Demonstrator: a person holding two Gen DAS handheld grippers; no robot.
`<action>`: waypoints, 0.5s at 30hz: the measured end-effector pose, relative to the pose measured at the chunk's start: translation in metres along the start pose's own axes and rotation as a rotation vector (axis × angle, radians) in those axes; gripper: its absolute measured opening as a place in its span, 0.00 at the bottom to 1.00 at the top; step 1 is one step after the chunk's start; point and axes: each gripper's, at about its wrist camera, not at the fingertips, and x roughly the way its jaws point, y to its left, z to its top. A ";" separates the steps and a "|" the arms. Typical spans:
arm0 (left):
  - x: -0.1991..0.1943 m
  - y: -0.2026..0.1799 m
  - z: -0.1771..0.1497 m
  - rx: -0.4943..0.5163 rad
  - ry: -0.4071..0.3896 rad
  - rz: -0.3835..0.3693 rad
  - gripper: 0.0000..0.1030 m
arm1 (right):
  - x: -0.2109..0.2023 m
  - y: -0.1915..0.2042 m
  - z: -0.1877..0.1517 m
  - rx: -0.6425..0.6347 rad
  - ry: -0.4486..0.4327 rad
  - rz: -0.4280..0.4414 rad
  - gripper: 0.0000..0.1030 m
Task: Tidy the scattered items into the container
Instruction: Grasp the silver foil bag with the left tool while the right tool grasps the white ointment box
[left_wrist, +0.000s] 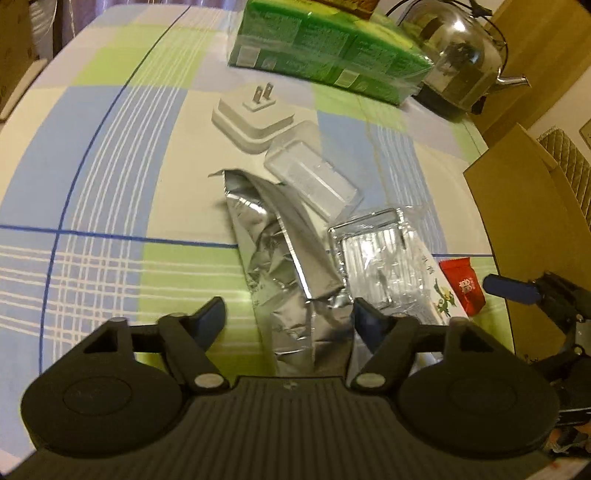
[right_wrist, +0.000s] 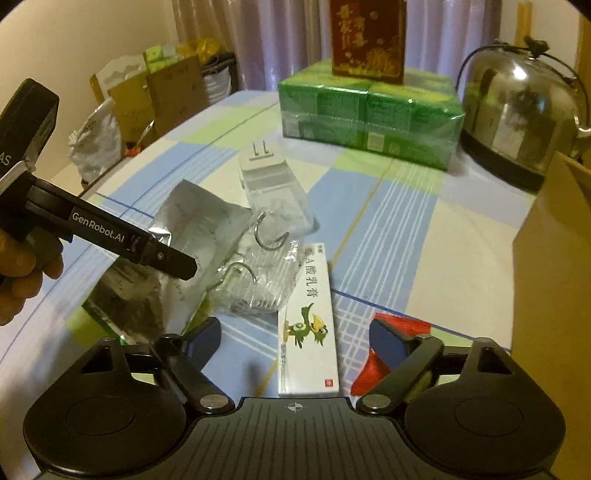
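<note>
On the checked-cloth counter (left_wrist: 110, 184), the left gripper (left_wrist: 288, 314) hovers with jaws wide over the crinkled silver foil pouch (left_wrist: 280, 251); it should descend squarely, pinch one flat edge, then carry it toward the brown cardboard box (left_wrist: 517, 221) at right.

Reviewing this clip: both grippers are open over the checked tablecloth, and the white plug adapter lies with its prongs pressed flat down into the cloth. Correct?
Not quite. The plug adapter lies with its two prongs pointing up, away from the tablecloth; the left wrist view shows them clearly. The rest holds: the left gripper and the right gripper are both open over the cloth.
</note>
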 end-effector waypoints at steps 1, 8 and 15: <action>0.002 0.002 -0.001 -0.009 0.007 -0.011 0.65 | 0.004 0.000 0.001 -0.011 0.010 -0.001 0.80; 0.006 -0.004 -0.002 0.035 0.014 -0.026 0.50 | 0.030 0.000 0.001 -0.035 0.083 -0.030 0.66; -0.005 -0.006 -0.010 0.054 0.019 -0.010 0.39 | 0.030 0.001 -0.009 0.002 0.106 -0.044 0.35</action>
